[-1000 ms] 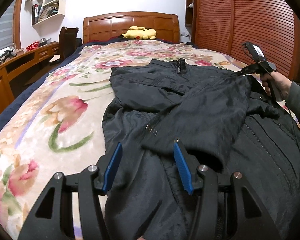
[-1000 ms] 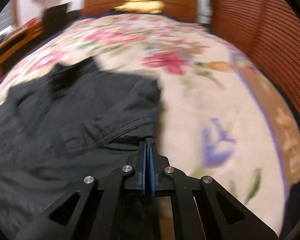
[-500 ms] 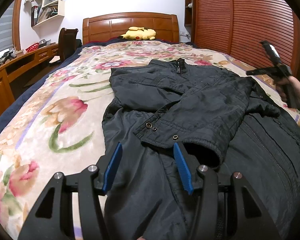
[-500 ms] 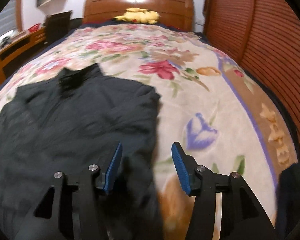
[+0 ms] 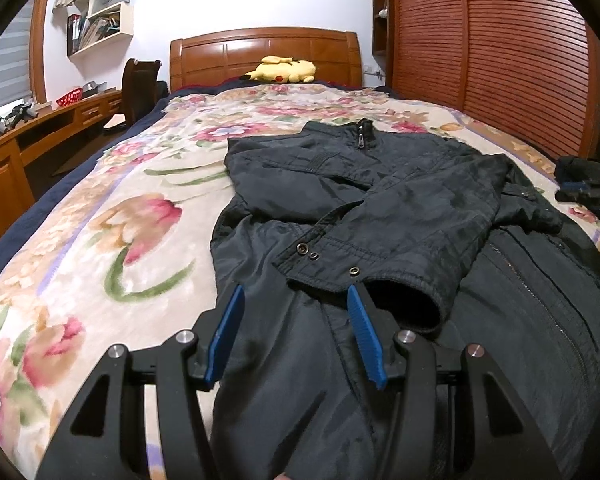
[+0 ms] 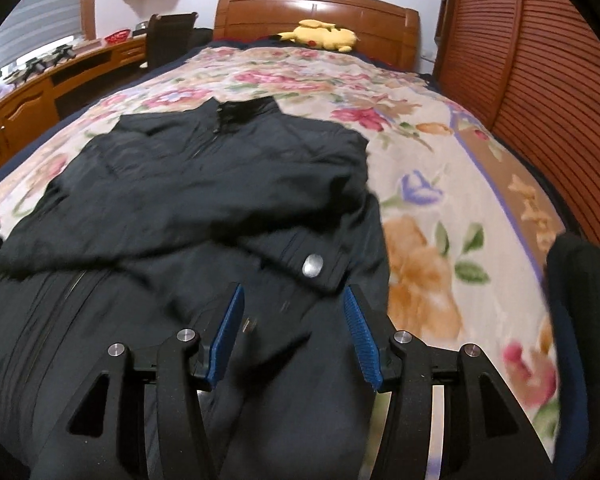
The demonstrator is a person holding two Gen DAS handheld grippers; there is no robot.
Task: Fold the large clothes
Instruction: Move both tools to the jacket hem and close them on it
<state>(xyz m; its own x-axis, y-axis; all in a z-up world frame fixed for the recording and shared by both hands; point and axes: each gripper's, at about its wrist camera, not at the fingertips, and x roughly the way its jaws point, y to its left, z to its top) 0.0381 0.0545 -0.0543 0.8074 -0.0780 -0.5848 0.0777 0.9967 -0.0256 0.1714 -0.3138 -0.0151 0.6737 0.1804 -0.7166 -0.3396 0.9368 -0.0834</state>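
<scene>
Left wrist view: from the foot end of the bed, angled down along the left gripper (image 5: 296, 332), fingers at bottom centre, close over the black jacket (image 5: 380, 216). It faces the headboard (image 5: 264, 54) at top centre.

Right wrist view: same direction, close over the jacket's other side, right gripper (image 6: 290, 330) at bottom centre.

Shared: jacket, floral blanket (image 5: 112, 216), headboard, yellow plush toy (image 5: 282, 69), slatted wooden wall (image 5: 488, 52) on the right.

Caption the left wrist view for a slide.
Open left gripper above a black jacket, one sleeve folded across its chest, on a floral bedspread.
</scene>
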